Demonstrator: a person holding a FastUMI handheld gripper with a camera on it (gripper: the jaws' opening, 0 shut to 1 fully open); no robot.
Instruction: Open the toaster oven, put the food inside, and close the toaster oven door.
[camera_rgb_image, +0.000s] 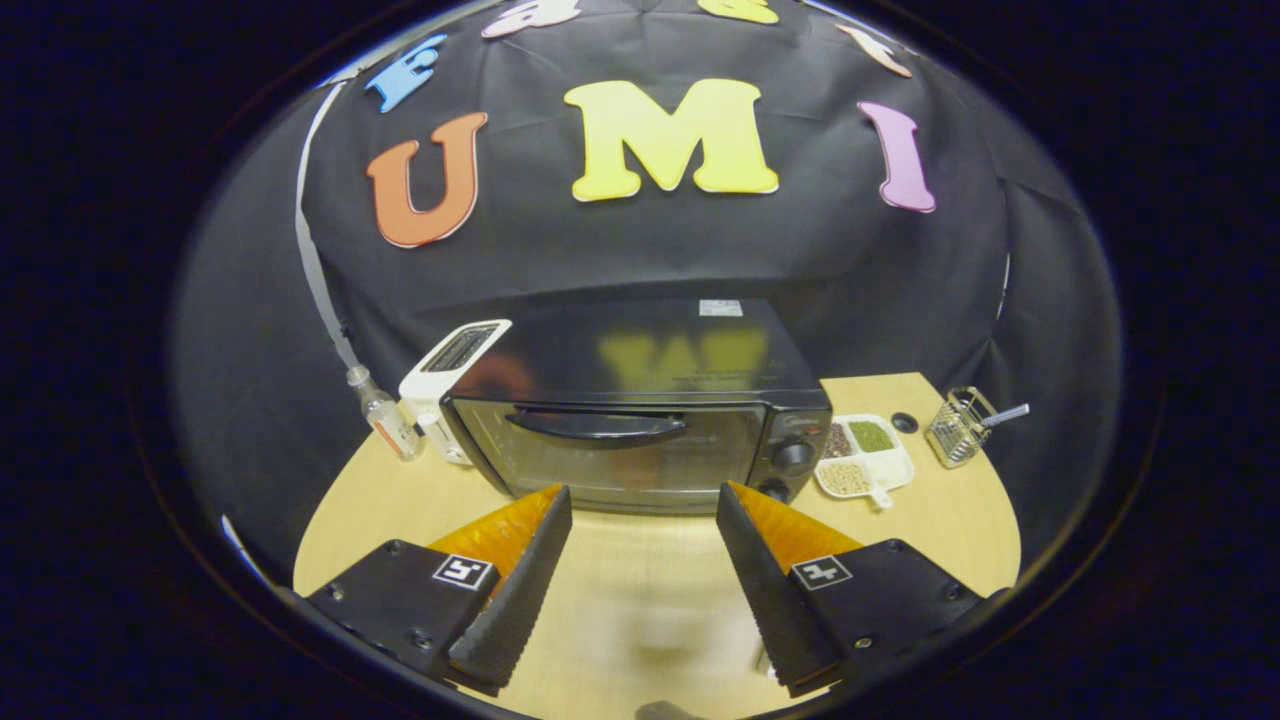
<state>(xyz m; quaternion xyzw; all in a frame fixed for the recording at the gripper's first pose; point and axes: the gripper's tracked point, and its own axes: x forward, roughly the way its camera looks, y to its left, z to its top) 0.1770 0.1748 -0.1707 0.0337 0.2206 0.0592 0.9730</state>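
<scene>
A black toaster oven (640, 400) stands on the wooden table (650, 590) just beyond my fingers. Its glass door is closed, with the curved black handle (598, 427) across the top of the door and two knobs (793, 457) on the right. My gripper (645, 500) is open, its two fingers spread wide above the table with nothing between them, a short way in front of the door's lower edge. No food is held.
A white pop-up toaster (447, 385) and a small clear bottle (385, 415) stand left of the oven. Right of it lie a white divided dish (865, 457) of grains, a small dark disc (905, 422) and a wire basket (960, 425).
</scene>
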